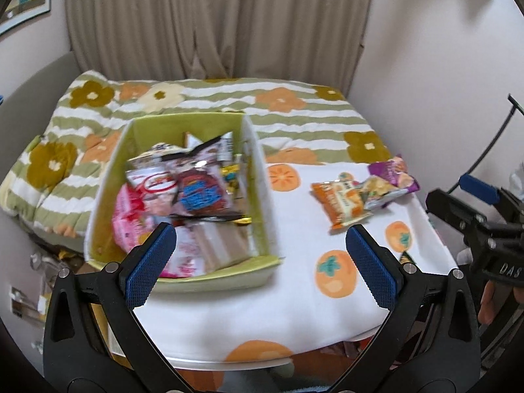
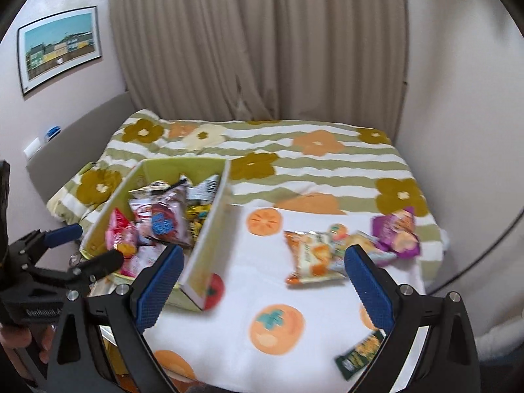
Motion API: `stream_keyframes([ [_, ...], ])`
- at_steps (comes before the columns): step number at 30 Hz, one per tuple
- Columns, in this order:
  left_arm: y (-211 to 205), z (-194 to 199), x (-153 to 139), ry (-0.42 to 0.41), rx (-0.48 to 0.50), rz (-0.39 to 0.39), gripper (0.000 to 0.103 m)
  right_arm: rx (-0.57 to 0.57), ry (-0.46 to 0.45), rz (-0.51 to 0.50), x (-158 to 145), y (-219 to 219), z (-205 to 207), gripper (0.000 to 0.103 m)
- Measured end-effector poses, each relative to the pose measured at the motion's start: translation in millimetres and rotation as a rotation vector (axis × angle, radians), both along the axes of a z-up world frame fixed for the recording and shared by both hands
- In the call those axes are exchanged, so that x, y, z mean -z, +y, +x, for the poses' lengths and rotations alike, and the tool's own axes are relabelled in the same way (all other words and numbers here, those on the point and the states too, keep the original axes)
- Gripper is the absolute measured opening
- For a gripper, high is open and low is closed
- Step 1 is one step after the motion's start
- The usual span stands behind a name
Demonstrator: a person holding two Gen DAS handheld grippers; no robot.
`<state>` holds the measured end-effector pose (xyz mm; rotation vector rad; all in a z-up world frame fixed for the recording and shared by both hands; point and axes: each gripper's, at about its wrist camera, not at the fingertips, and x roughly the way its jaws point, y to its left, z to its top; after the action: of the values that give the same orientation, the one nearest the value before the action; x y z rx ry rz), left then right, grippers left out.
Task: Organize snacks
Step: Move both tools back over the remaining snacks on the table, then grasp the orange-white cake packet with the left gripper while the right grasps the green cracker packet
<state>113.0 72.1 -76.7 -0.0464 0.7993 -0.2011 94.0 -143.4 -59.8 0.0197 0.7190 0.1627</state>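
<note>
A: Green card, that box (image 1: 258,150), with white outer walls; it sits on the left of the cloth (image 1: 294,311) and is nearly full of crinkly foil packets (image 1: 183,193).

B: So most of the job looks done?

A: I'd judge so. Three or four snacks are left outside. An orange packet (image 2: 311,255) and a purple packet (image 2: 398,232) lie on the right of the cloth, touching a pale one between them. A small green sachet (image 2: 360,355) lies near the front edge, well apart from the box.

B: And the grippers?

A: The left gripper (image 1: 262,255) hangs over the box's near corner, jaws spread wide, nothing between its blue ribbed pads (image 1: 150,262). The right gripper (image 2: 265,281) is likewise agape and empty, over the cloth between box and loose packets.

B: The cloth?

A: Soft, white, printed with orange persimmons. Behind it lies a striped floral quilt (image 1: 294,111).

B: The packets will handle how?

A: Probably slippery and puffy, so pinch a sealed edge.
</note>
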Motion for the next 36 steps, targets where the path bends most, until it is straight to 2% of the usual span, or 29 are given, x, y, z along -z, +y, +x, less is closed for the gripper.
stream_keyframes([
  [5,-37,-2,-1,-0.011,0.054,0.001,0.103,0.074,0.000,-0.004,4,-34,-23,0.098],
  [10,-73,11,4,0.001,0.095,-0.007,0.103,0.140,0.012,-0.007,15,-64,-41,0.098],
  [15,-114,54,17,0.055,0.126,-0.008,0.103,0.243,0.059,0.024,32,-93,-44,0.098],
  [19,-142,91,35,0.127,0.176,-0.041,0.103,0.335,0.108,0.024,48,-112,-41,0.098],
  [23,-169,132,59,0.195,0.185,-0.004,0.103,0.437,0.153,0.053,60,-130,-35,0.098],
  [28,-185,181,101,0.306,0.144,-0.011,0.103,0.542,0.194,0.063,76,-141,-24,0.098],
  [36,-210,225,175,0.450,0.138,0.062,0.103,0.639,0.282,0.059,123,-140,-3,0.098],
])
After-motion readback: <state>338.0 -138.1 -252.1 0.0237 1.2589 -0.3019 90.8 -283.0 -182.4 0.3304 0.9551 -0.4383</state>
